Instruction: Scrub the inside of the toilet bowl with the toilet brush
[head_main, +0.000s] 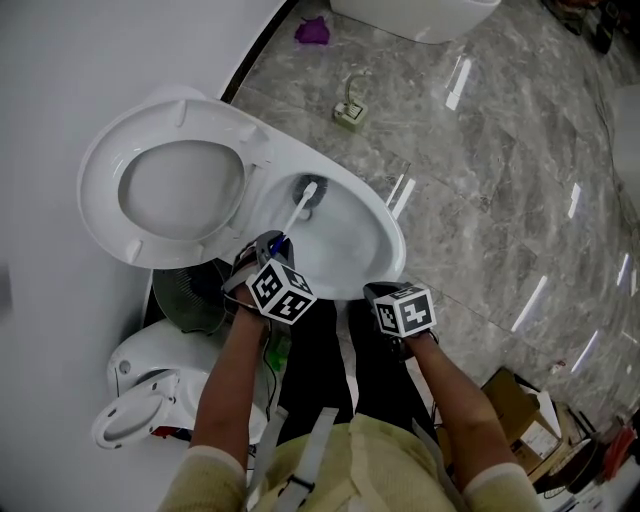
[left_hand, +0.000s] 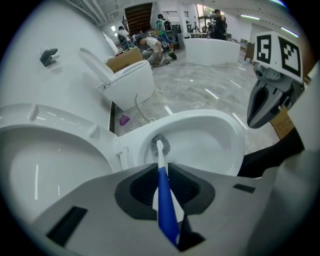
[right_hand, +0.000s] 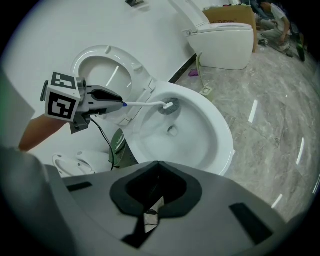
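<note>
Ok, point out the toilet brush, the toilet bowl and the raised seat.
toilet brush (head_main: 297, 212), head view, white handle.
toilet bowl (head_main: 393, 238), head view, right rim.
raised seat (head_main: 100, 195), head view, left edge of ring.

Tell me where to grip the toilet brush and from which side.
Grip the toilet brush by its blue handle end, coming over the bowl rim nearest you: the bristle head sits at the back, the handle slanting up. The left tongs hold it so.
</note>
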